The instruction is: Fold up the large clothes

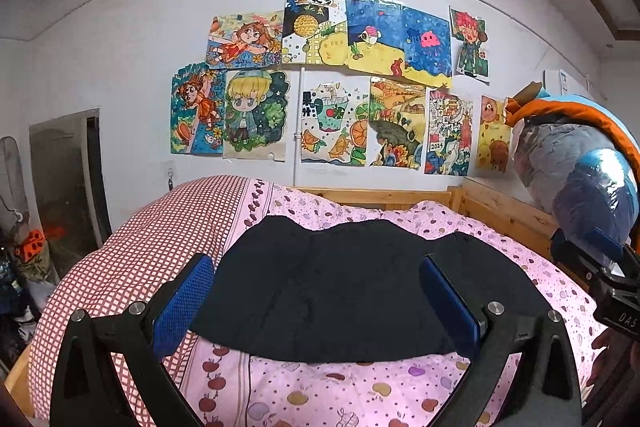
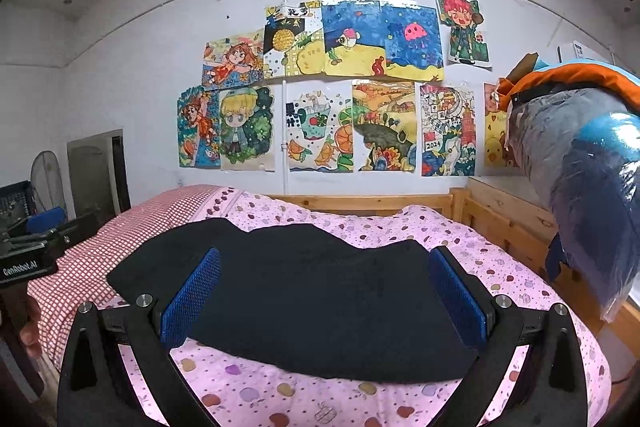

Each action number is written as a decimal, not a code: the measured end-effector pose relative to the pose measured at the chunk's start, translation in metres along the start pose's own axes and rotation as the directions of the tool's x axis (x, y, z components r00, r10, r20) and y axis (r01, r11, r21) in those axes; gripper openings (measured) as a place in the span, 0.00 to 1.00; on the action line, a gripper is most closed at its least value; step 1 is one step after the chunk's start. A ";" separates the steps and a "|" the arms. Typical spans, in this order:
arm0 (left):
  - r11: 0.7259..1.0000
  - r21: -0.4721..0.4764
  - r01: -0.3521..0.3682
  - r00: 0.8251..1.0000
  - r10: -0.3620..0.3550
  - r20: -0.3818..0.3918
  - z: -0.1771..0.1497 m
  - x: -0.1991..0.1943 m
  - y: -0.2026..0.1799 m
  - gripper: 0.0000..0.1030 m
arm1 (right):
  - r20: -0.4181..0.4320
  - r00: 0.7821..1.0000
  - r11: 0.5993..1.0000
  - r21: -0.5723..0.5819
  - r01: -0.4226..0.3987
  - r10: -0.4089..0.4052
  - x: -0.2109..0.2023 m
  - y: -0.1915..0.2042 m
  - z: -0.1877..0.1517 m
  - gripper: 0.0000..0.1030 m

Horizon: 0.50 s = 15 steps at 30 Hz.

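Garment (image 1: 332,287) first: a black piece of clothing lies spread across the middle of both frames, on a pink fruit-print quilt (image 1: 320,395) that covers the bed, with a red checked cover (image 1: 160,239) at the left. Its outline is uneven, the far edge humped toward the wooden bed frame (image 1: 500,203) and the near edge running across the lower centre. The left tool (image 1: 316,301) and the right tool (image 2: 324,297) both hang above the near edge with their blue pads spread wide, gripping nothing. To my eye the folding is either barely begun or between folds; the cloth looks thick enough to be doubled already, though I cannot tell. The next move likely calls for each tool to drop onto a near corner, pinch one layer cleanly, and carry it over evenly.
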<state>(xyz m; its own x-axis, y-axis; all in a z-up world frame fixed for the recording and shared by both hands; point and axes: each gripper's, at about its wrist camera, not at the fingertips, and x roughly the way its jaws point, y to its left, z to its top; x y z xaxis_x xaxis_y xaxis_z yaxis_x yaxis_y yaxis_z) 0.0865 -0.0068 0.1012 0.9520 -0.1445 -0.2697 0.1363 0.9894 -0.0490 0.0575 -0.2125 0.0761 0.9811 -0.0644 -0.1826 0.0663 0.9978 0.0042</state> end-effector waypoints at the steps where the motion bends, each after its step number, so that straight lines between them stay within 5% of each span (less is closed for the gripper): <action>1: 1.000 0.004 -0.002 1.000 0.002 0.000 -0.001 -0.001 -0.001 1.00 | 0.004 1.000 1.000 0.004 -0.002 0.002 -0.003 0.000 -0.001 0.98; 15: 0.998 0.035 -0.044 0.999 0.044 0.008 -0.008 -0.012 -0.004 1.00 | 0.023 1.000 1.000 -0.004 0.001 -0.001 -0.017 0.005 -0.007 0.98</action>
<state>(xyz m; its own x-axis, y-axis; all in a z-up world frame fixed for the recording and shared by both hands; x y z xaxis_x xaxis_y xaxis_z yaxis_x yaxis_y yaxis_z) 0.0720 -0.0088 0.0973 0.9593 -0.1007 -0.2640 0.1036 0.9946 -0.0028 0.0396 -0.2063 0.0725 0.9849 -0.0653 -0.1601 0.0662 0.9978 0.0003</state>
